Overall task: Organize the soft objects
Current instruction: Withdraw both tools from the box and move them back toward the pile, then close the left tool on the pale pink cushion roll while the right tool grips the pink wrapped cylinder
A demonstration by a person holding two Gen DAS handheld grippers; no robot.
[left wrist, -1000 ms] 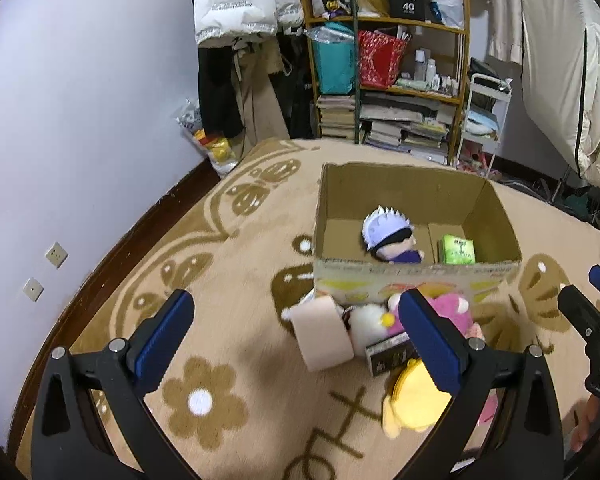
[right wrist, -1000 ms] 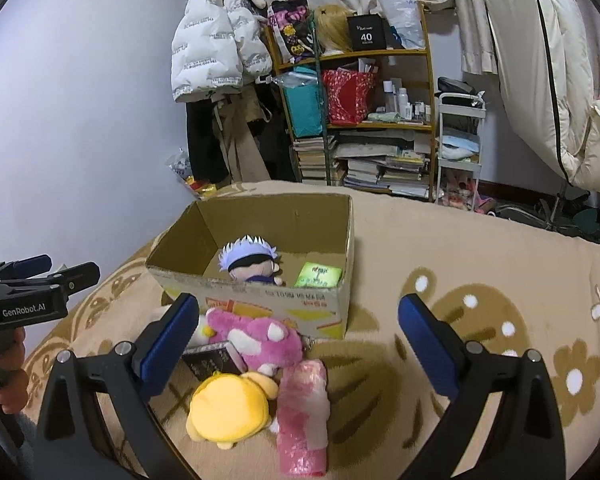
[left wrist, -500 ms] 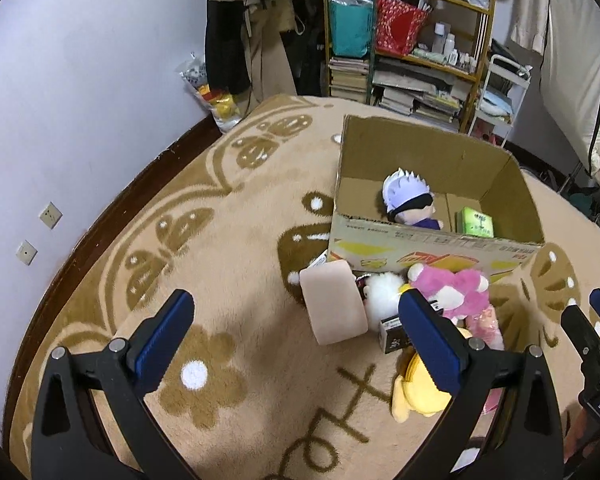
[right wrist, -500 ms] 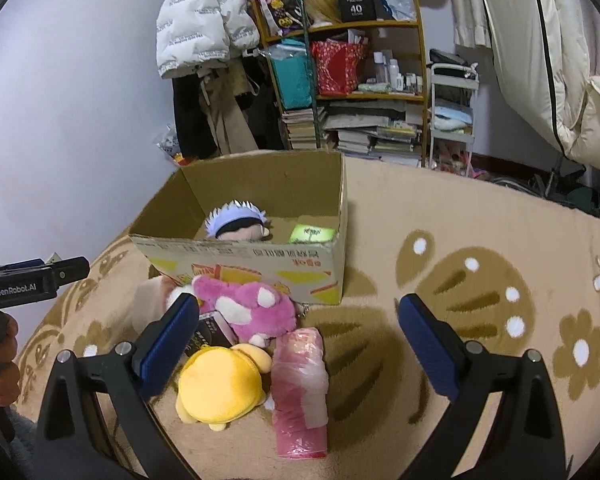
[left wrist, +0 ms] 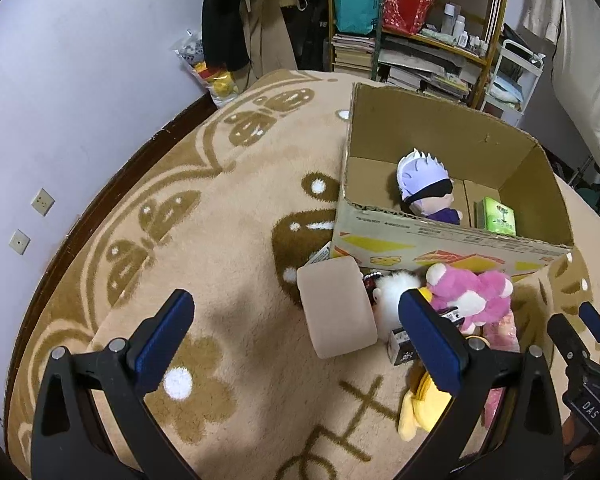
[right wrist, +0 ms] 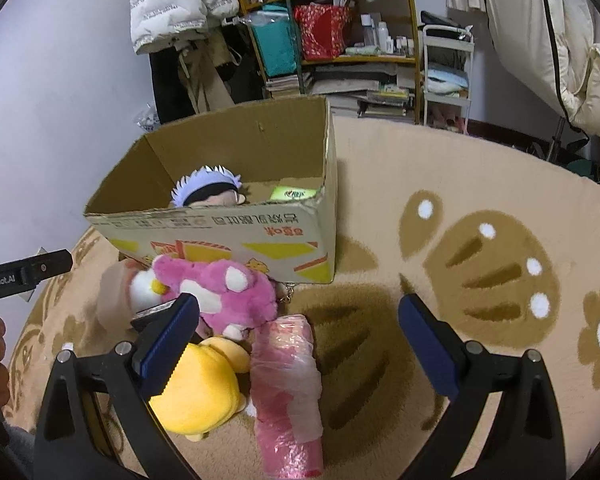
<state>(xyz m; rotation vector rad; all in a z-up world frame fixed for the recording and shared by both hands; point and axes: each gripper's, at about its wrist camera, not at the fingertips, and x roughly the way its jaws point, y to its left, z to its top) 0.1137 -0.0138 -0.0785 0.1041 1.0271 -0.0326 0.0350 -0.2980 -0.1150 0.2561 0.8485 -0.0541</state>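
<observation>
Both tools stand wide and empty: left gripper point(left wrist: 296, 336), right gripper point(right wrist: 298, 338). Toys crowd lower centre against the cardboard box point(right wrist: 236, 236). Risk: closing on the pink plush point(right wrist: 224, 294) may snag the touching yellow plush point(right wrist: 196, 390) or wrapped pink roll point(right wrist: 288, 392).

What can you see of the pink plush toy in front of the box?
The pink plush toy is fuzzy magenta fabric with white patches and rounded ears. It lies on its side on the carpet against the cardboard box front. A white plush presses its left, the yellow plush and the pink wrapped roll lie just in front. Neither claw touches it.
</observation>
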